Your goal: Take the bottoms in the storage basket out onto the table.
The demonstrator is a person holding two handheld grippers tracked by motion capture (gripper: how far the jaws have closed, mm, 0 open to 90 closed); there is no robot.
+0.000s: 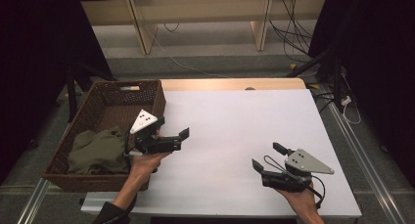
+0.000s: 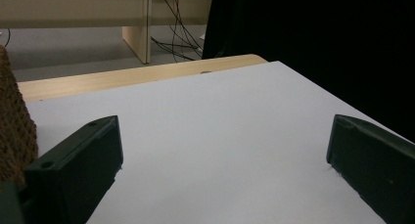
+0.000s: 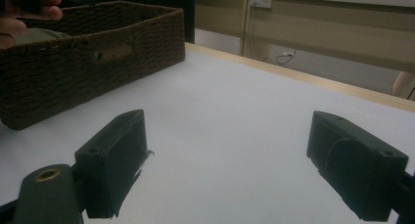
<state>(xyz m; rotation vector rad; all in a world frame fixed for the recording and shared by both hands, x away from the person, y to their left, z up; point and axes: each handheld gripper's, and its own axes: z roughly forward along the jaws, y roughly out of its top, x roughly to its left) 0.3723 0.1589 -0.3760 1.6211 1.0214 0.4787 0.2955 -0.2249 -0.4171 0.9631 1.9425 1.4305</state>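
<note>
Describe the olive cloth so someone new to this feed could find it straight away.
Start at the white table and go to the dark brown woven basket at its left edge. The olive-green cloth lies crumpled in the near end of that basket, just left of the left gripper, whose jaws are open. It is the one soft, green thing there; all around it is stiff brown weave.

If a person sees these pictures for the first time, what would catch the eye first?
Probably the dark woven basket at the table's left edge, with an olive green cloth lying crumpled inside it. Next come the two hand-held tools over the white table: the left tool just beside the basket and the right tool near the front right, both open and holding nothing.
</note>
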